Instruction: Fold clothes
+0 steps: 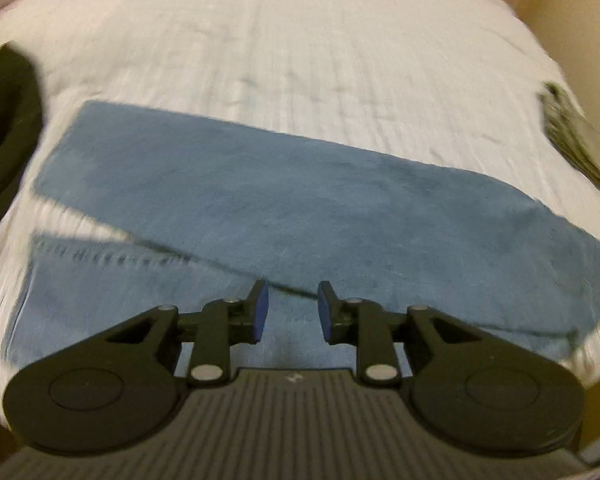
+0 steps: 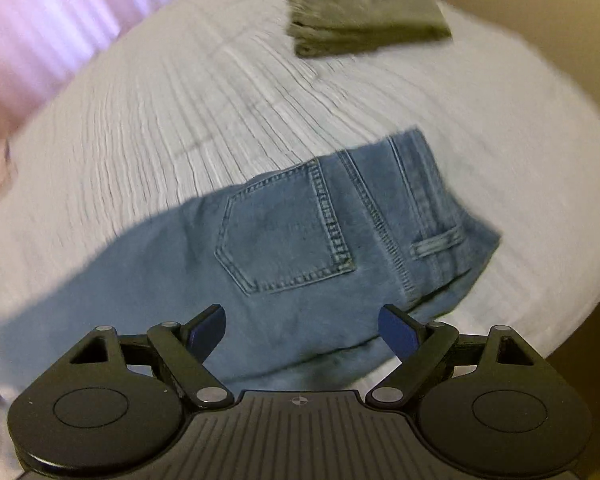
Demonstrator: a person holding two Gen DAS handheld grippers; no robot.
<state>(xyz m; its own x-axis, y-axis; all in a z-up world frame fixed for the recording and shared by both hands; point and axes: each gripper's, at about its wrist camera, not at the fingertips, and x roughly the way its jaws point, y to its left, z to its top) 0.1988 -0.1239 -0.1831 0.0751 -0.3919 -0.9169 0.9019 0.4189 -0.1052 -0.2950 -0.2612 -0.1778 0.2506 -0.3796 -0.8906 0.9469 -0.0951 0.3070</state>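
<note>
A pair of blue jeans (image 1: 300,204) lies flat on a white ribbed bedspread (image 1: 300,40), one leg laid diagonally over the other. My left gripper (image 1: 291,308) is open and empty, just above the legs' overlapping edge. In the right wrist view the waist end of the jeans (image 2: 300,232) shows a back pocket and belt loop. My right gripper (image 2: 302,330) is wide open and empty, hovering over the seat of the jeans.
A folded olive-grey garment (image 2: 364,20) lies at the far side of the bed; it also shows at the right edge in the left wrist view (image 1: 572,132). A black garment (image 1: 4,128) sits at the left. The bed edge (image 2: 580,184) drops off on the right.
</note>
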